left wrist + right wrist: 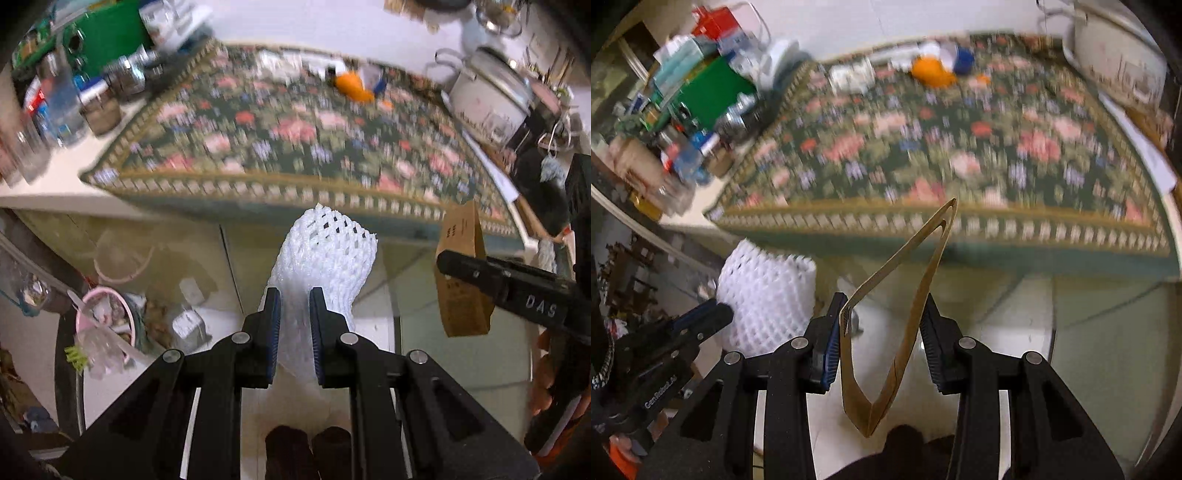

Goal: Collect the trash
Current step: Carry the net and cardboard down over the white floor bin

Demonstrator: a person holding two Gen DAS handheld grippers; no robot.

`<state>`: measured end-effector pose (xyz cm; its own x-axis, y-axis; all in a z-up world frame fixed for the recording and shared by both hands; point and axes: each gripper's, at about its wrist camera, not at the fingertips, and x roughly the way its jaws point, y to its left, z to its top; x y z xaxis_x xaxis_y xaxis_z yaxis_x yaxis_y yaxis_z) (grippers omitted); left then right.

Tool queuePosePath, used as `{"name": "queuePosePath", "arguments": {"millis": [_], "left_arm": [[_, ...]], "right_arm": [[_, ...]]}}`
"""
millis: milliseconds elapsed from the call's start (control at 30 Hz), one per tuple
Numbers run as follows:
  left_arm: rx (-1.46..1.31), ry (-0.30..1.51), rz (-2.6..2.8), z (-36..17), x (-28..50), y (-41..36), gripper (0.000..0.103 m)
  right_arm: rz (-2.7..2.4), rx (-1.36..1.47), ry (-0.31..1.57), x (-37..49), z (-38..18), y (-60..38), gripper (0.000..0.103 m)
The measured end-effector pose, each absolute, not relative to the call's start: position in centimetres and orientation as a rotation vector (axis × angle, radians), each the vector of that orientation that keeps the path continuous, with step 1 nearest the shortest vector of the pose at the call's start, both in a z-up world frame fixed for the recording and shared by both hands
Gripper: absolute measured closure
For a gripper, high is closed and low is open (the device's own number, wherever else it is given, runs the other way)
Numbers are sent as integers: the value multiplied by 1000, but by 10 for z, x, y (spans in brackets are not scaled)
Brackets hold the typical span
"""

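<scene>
The left tongs (294,332) are closed narrowly on a white foam net (325,258), which is gripped at its lower end, its long axis running forward and up from the pads. The right tongs (881,339) are set somewhat wider and hold a flattened brown carton (905,295); it is pressed between the pads, its folded point reaching forward and its crease hanging back toward the wrist. Both pieces of trash are thus already held, off the mat (280,136) and in front of its near edge, over the floor.

The bin (110,325), pink-rimmed with a clear liner, is seen only in the left view, low and to the left of the mat's near edge, on the floor. It lies left of and below the left tongs, so the left hand is judged nearer; the right tongs are just to the right of the left ones and would have to cross further. The coming move probably turns on swinging the net leftward and down until it hangs over the bin's rim.

Beyond, the floral mat covers the worktop (55,173). At the mat's far edge an orange scrap (352,86) and some white and blue bits are left, blurred. Left of the mat, jars and boxes are crowded; right of it stands a white cooker (491,96).
</scene>
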<state>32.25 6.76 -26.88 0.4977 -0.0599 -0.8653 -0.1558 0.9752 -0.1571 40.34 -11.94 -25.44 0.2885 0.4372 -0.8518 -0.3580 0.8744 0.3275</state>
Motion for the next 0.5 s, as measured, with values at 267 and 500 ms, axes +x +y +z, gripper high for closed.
{"name": "queuePosePath", "arguments": {"millis": [267,500], "left_arm": [[-283,1209,88,-382,340,44,88],[-353,1303,134,-501,345,37,88]], "right_arm": [[530,43,1333,403,-360,-131,66],[528,14,1445,407,-470,-138,63]]}}
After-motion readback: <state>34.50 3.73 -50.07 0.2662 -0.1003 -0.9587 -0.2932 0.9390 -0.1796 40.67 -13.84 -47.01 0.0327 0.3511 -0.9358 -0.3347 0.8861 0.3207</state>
